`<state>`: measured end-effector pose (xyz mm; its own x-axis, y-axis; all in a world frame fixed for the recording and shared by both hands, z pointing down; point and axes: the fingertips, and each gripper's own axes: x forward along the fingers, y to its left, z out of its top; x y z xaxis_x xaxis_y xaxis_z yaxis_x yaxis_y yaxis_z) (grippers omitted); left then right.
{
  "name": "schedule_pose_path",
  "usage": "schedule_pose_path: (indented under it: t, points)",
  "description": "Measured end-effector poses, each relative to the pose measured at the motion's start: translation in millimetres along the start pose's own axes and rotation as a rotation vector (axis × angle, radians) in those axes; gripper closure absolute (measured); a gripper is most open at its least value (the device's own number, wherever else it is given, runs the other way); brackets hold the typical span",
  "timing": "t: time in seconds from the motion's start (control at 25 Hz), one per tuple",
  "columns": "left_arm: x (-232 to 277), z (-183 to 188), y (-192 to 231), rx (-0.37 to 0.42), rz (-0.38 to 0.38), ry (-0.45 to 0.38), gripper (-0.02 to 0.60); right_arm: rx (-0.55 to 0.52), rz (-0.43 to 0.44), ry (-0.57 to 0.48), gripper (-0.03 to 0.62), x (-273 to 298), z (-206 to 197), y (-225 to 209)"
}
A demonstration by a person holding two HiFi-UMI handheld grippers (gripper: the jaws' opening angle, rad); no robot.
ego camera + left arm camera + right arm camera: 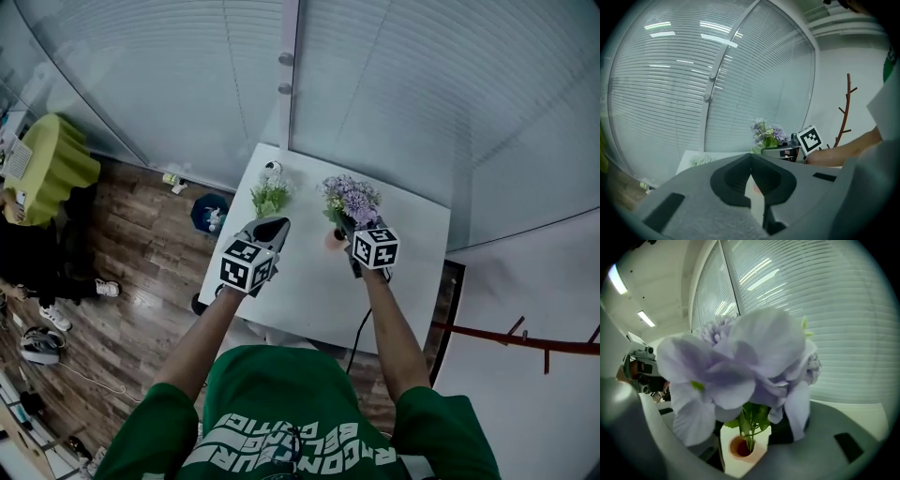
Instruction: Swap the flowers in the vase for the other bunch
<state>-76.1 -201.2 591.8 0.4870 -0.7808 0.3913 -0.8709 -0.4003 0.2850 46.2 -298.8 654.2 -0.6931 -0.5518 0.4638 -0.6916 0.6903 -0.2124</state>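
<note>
A bunch of purple flowers (352,199) stands in a small orange vase (332,241) on the white table (309,300). In the right gripper view the purple flowers (740,362) fill the picture and their green stems drop into the vase (740,448). My right gripper (745,423) is open, with a jaw on either side of the stems and a gap on both sides. A green and white bunch (270,195) lies on the table at the far left. My left gripper (275,227) hovers just in front of it, shut and empty, its tips meeting (751,157).
A glass wall with blinds (375,84) runs behind the table. A small white object (272,169) sits at the table's far left corner. Wooden floor with a blue object (208,212) lies to the left. A red-brown branching stand (843,112) rises on the right.
</note>
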Motion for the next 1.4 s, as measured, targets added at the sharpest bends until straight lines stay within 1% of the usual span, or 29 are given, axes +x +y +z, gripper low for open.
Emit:
schedule_pose_path:
  t: [0.08, 0.16, 0.4, 0.56, 0.92, 1.12, 1.32, 1.36, 1.4]
  points:
    - [-3, -1, -2, 0.002, -0.002, 0.002, 0.574, 0.011, -0.004, 0.015, 0.364, -4, -2, 1]
    - [-7, -2, -4, 0.005, -0.005, 0.001, 0.574, 0.021, -0.016, 0.031, 0.353, -10, -5, 1]
    - [-15, -1, -7, 0.007, -0.012, -0.018, 0.574, 0.003, -0.056, 0.139, 0.35, -27, -26, 5]
    - [-15, -6, -15, 0.015, -0.028, -0.021, 0.574, 0.009, -0.08, 0.165, 0.35, -43, -38, 3]
    - [-17, -9, -35, 0.03, -0.067, -0.015, 0.574, 0.048, -0.129, 0.094, 0.35, -88, -34, 1]
    - [-12, -13, -46, 0.044, -0.093, -0.009, 0.574, 0.064, -0.185, 0.042, 0.352, -119, -34, -8]
    - [-14, -16, -60, 0.034, -0.104, 0.0, 0.574, 0.063, -0.22, 0.023, 0.355, -155, -36, -9]
    - [-14, -14, -63, 0.034, -0.109, 0.0, 0.574, 0.064, -0.228, 0.018, 0.361, -163, -36, -9]
    - [-13, -13, -67, 0.036, -0.115, 0.0, 0.574, 0.065, -0.24, 0.01, 0.385, -171, -35, -9]
